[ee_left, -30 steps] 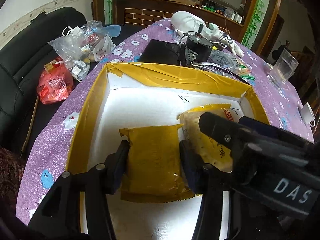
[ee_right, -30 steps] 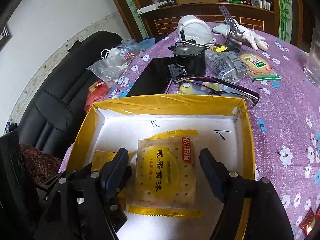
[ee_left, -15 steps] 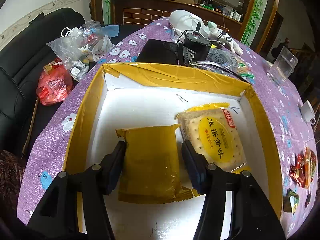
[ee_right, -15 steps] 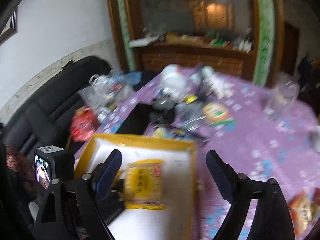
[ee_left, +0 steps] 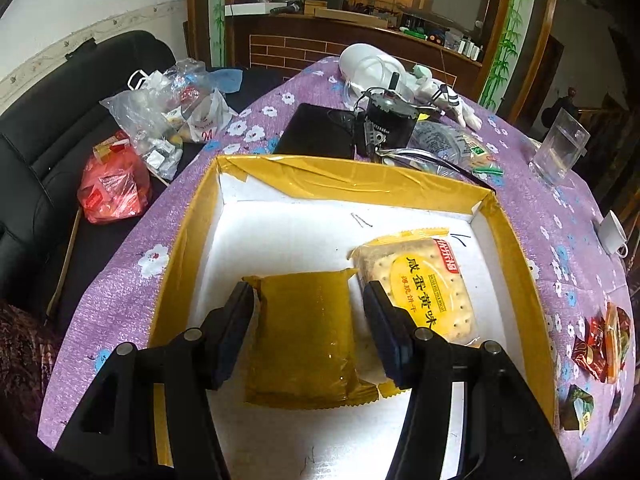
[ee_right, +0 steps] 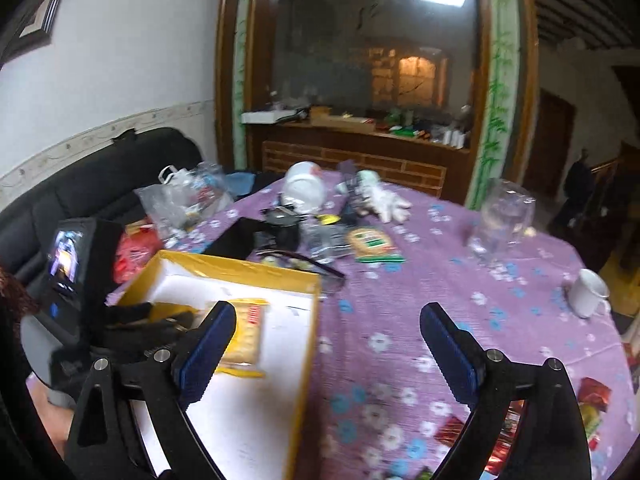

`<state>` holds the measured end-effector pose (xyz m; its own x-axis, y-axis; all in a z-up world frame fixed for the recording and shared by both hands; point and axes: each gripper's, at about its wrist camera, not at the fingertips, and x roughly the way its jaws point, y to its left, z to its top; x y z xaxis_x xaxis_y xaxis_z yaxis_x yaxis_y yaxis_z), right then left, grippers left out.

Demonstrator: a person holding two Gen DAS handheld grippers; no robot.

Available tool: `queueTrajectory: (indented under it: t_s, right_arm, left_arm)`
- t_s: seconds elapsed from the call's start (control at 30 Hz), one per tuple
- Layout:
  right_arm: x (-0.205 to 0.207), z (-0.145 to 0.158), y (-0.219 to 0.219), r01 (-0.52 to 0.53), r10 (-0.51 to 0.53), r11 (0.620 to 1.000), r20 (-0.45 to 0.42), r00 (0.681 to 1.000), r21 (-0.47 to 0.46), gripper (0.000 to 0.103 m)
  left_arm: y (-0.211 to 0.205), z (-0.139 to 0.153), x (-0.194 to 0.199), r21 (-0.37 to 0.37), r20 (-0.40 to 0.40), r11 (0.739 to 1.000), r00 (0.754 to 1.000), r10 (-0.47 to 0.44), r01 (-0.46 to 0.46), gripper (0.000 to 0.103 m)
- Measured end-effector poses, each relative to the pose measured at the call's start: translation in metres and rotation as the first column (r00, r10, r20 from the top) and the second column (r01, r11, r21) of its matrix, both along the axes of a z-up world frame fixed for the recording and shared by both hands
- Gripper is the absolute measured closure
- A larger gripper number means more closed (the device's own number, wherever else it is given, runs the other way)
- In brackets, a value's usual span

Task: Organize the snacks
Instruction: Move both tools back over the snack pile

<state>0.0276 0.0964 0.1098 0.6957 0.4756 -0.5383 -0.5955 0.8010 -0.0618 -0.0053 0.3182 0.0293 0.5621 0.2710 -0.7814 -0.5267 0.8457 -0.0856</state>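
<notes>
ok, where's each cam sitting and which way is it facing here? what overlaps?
Left wrist: on the left claw, looking down into the yellow box; its fingers straddle the plain yellow packet, beside the cracker packet.
Right wrist: on the right claw, raised over the purple tablecloth, facing the cabinet; open fingers show, the other claw's camera body at left.
Shared: box, cracker packet, tablecloth, glass, white mug.
</notes>
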Motion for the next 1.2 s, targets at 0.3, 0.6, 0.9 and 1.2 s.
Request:
queueTrajectory:
  t_s: [0.3,0.6,0.9,1.2]
  right_arm:
    - [0.024,-0.018,-0.058,0.01,0.002,0.998,-0.188,0.982,0.064,0.009]
    - [0.028,-0.021,-0.115,0.022,0.021,0.987,-0.27,0.963,0.157,0.009]
    - [0.056,-0.029,-0.183,0.128,-0.032,0.968,-0.395,0.918,0.217,0.011]
    - [0.095,-0.04,-0.254,0.26,-0.13,0.934,-0.446,0.886,0.245,0.022]
  left_arm:
    - [-0.008,0.009,-0.004,0.035,0.021,0.999,1.0,-0.007,0.006,0.044]
    - [-0.009,0.014,-0.021,-0.034,0.058,0.999,0.998,-0.026,0.028,0.037]
    - [-0.038,0.032,-0.034,-0.11,0.092,0.991,0.994,-0.063,0.074,0.037]
    - [-0.149,0.06,-0.018,-0.077,0.095,0.927,0.928,-0.36,0.368,0.036]
